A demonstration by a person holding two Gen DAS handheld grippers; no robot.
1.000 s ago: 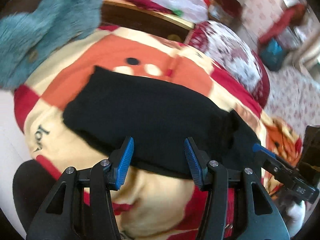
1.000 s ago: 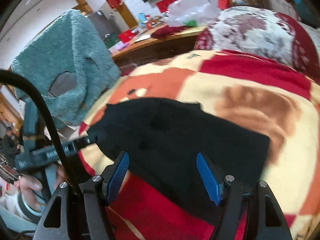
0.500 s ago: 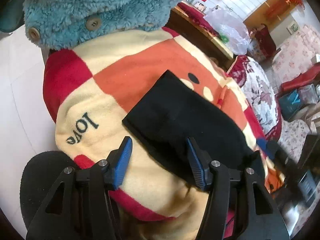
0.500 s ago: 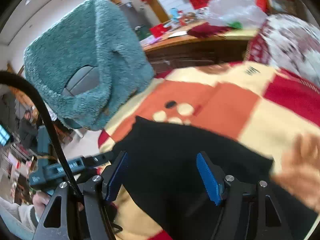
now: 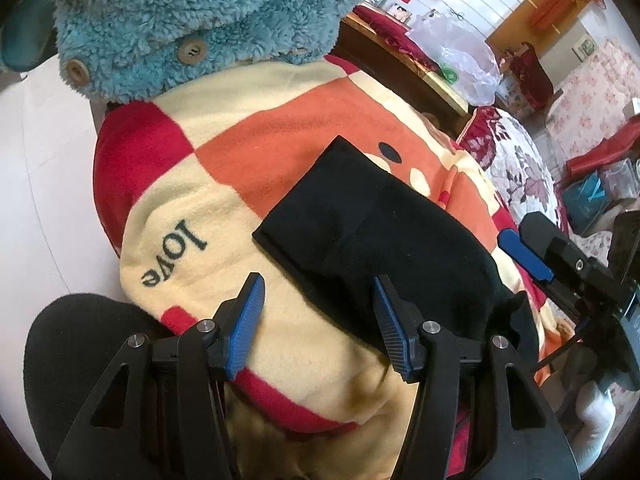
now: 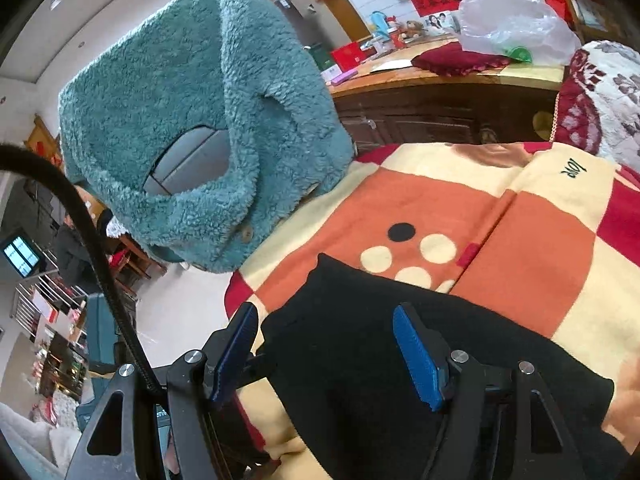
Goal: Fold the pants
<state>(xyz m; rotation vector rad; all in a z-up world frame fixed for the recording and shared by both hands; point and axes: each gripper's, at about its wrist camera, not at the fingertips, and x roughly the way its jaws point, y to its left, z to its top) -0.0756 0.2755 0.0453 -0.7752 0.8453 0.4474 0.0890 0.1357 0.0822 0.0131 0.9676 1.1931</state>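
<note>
The black pants (image 5: pixel 384 240) lie folded into a compact rectangle on a checked red, orange and cream blanket (image 5: pixel 248 152). My left gripper (image 5: pixel 318 324) is open and empty, just short of the pants' near edge. My right gripper (image 6: pixel 326 354) is open and empty, hovering over the near end of the pants (image 6: pixel 400 380). The right gripper's blue pad and black body also show in the left wrist view (image 5: pixel 524 254) at the pants' right side.
A teal fleece jacket (image 6: pixel 192 120) hangs over a chair at the blanket's far left corner. A wooden cabinet (image 6: pixel 440 96) with a plastic bag (image 6: pixel 512 24) stands behind. A floral cushion (image 5: pixel 516 160) lies at the far right. White floor (image 5: pixel 44 184) is on the left.
Both grippers have swung left and pulled back from the pants. The views now take in the pants' left end and the teal jacket. The pants lie still.
</note>
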